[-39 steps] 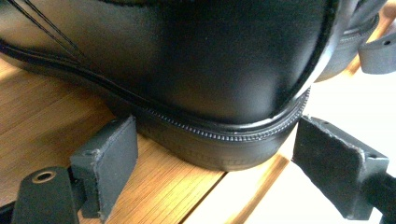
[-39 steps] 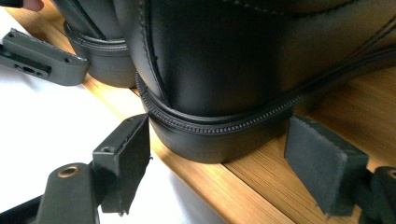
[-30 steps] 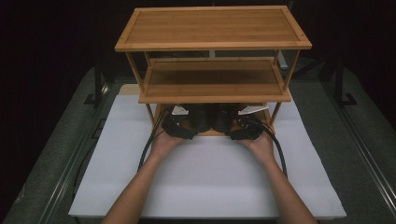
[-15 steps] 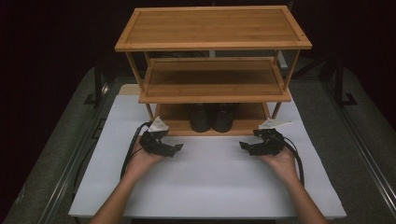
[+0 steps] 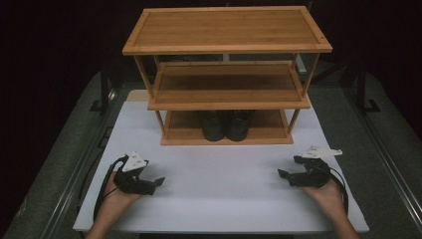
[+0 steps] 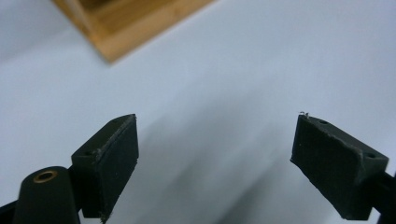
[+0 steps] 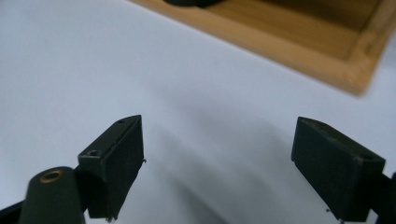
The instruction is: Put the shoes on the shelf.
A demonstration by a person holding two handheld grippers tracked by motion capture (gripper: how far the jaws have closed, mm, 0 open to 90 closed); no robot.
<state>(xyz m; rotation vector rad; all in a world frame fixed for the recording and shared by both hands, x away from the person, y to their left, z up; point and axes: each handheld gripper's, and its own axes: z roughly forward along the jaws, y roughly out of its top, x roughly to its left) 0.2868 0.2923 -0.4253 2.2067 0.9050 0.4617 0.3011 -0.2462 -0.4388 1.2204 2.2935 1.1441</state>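
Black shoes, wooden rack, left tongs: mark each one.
black shoes (image 5: 226,125), high view, toe of the pair on the bottom shelf
wooden rack (image 5: 226,30), high view, middle of the top shelf
left tongs (image 5: 155,182), high view, between the open tips

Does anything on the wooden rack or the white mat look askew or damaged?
Nothing stands out. The pair of black shoes stands side by side, upright, on the bottom tier of the three-tier bamboo rack, which sits square on the white mat.
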